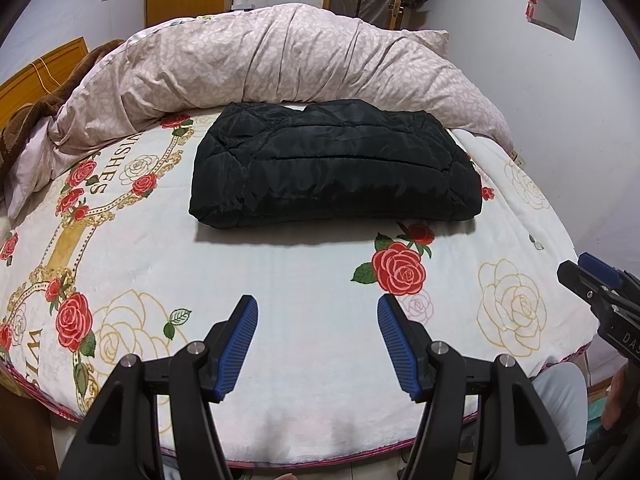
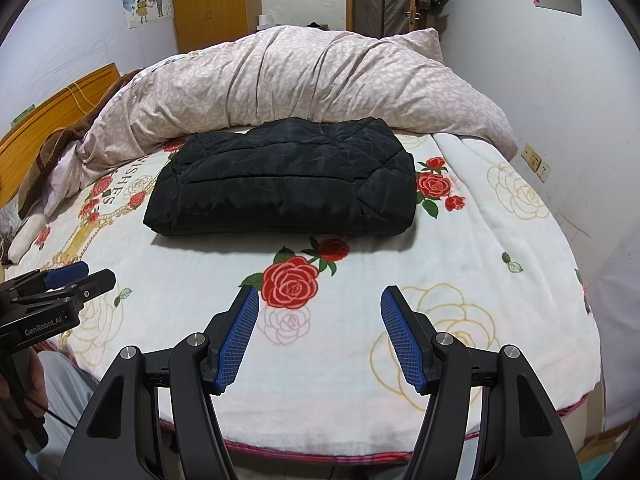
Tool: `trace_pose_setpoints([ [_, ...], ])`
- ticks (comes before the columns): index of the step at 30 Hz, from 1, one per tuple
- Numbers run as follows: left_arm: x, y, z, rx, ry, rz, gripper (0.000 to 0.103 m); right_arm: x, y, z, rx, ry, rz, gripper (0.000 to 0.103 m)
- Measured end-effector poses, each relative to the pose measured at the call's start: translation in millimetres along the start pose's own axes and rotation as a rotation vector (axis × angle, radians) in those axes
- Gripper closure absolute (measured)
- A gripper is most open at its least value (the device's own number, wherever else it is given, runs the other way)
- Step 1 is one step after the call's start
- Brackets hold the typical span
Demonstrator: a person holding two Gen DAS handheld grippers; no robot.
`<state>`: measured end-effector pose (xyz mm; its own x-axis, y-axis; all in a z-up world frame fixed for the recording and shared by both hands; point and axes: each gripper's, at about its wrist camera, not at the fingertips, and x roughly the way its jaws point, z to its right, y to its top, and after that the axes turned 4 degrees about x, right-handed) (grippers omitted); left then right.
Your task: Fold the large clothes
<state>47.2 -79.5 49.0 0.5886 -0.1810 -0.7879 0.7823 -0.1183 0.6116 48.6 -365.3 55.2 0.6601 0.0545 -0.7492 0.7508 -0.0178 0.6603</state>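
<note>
A black quilted jacket [image 1: 336, 164] lies folded into a thick, roughly rectangular bundle on a bed, resting on a white blanket [image 1: 280, 276] printed with red and cream roses. The bundle sits toward the far half of the bed, its far edge touching a heaped pale pink duvet [image 1: 280, 60] that runs across the bed behind it. Its near edge is a rounded fold with a shadow under it; its left and right ends are tucked, with no sleeve hanging loose.

The left gripper [image 1: 318, 308] hovers above the near part of the blanket, its two blue-padded fingers spread wide apart and holding nothing. The right gripper [image 2: 318, 300] hovers the same way — released, fingers splayed, nothing between them. Both are well apart from the jacket, with a broad band of bare blanket between the fingertips and the jacket's near fold. A large red rose [image 2: 292, 284] is printed on that band, just beyond the right gripper's left finger.

Each gripper appears at the margin of the other's view, so they hang side by side near the bed's near edge, where a pink-trimmed hem [image 2: 320, 454] curves round. Open blanket also shows to the left and right of the bundle; the right side runs out to the bed edge next to a white wall [image 2: 560, 80].

A brown blanket [image 1: 36, 120] is bunched at the far left by a wooden headboard [image 1: 36, 76]. A wooden wardrobe [image 2: 208, 0] stands beyond the duvet.
</note>
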Motion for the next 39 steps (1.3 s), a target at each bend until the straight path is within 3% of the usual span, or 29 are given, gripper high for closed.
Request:
trace_pose_setpoints([
  [39, 15.1, -5.1, 1.3, 0.009, 0.003, -0.038, 0.038, 6.2, -5.5, 5.5, -0.008, -0.005, -0.017, 0.039],
])
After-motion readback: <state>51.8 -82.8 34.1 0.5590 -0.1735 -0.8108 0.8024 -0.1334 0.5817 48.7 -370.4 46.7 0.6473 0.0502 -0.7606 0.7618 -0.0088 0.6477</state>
